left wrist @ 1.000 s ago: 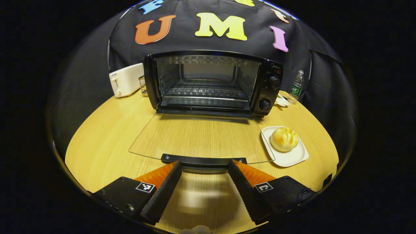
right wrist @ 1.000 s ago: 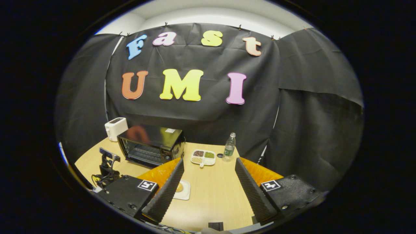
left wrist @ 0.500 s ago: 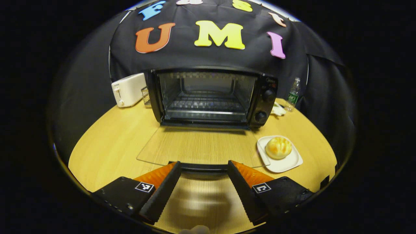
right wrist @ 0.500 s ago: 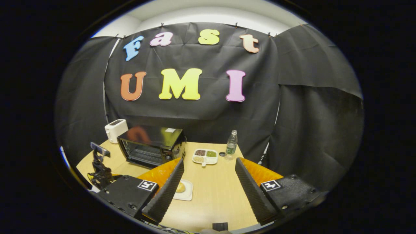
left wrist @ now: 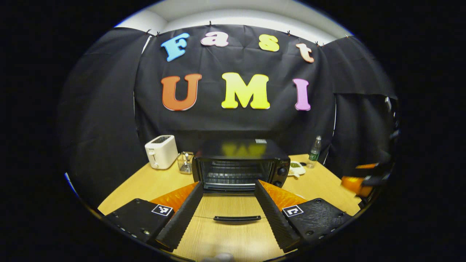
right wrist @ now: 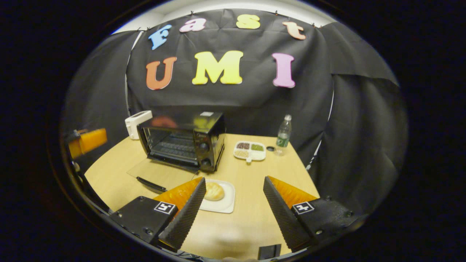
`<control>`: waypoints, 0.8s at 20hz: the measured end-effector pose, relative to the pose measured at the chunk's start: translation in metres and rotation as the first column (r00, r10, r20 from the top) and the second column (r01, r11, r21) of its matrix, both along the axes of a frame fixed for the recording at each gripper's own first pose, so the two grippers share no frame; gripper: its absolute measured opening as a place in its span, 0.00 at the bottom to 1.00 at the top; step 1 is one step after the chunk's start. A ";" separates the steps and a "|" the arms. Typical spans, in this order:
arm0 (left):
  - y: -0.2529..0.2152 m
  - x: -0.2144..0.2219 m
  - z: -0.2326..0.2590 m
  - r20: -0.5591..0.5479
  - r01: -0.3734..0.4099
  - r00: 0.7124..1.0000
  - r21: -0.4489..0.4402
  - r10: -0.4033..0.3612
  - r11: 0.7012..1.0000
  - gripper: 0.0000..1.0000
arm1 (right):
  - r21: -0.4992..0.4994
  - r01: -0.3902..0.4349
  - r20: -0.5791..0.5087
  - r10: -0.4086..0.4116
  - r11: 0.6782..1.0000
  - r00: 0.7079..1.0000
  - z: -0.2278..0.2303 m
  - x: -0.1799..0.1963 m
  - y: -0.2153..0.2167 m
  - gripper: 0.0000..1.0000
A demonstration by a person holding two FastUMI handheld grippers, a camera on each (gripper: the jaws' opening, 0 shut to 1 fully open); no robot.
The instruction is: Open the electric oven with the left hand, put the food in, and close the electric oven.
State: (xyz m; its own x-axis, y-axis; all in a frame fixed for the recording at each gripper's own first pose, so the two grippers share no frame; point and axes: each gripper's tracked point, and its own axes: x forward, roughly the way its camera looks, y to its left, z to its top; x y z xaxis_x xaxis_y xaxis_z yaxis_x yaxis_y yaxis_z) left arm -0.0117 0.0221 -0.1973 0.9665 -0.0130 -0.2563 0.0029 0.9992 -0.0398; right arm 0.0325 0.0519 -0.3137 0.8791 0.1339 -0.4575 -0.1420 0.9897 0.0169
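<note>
oven [left wrist: 238, 165] door [left wrist: 233, 209] left flat open | left gripper [left wrist: 228, 213] drawn back from oven, jaws wide, empty | right gripper [right wrist: 235, 209] lowered toward bun [right wrist: 213, 191] before oven, jaws wide, empty | loading judged next

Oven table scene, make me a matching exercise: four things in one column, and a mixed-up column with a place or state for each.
Things:
1. oven door
2. bun
3. toaster
4. water bottle

Places or states:
A. sits on the white plate
B. folded down flat over the table
C. stands at the back of the table, on the knob side of the oven, beyond the divided snack tray
D. stands at the back on the oven's other side, away from the knobs

Pairs: 1-B, 2-A, 3-D, 4-C
</note>
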 end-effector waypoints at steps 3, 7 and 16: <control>0.008 -0.011 0.055 0.106 -0.014 0.994 0.007 0.013 1.000 0.93 | 0.010 -0.021 -0.080 0.022 1.000 0.997 -0.053 0.007 0.022 1.00; 0.019 -0.021 0.109 0.211 -0.045 0.977 0.020 0.039 0.999 0.93 | 0.033 -0.008 -0.170 0.014 0.999 0.985 -0.104 0.024 0.040 1.00; 0.028 -0.028 0.136 0.262 -0.069 0.964 0.065 0.049 0.996 0.93 | -0.008 -0.024 -0.196 0.022 1.000 0.980 -0.140 0.078 0.066 1.00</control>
State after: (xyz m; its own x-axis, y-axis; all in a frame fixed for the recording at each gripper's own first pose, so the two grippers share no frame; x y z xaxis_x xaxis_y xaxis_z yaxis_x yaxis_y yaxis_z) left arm -0.0395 0.0500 -0.0608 0.9985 0.0553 0.0052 -0.0555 0.9981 0.0276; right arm 0.1109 0.1183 -0.4536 0.7691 0.1473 -0.6219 -0.1592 0.9866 0.0368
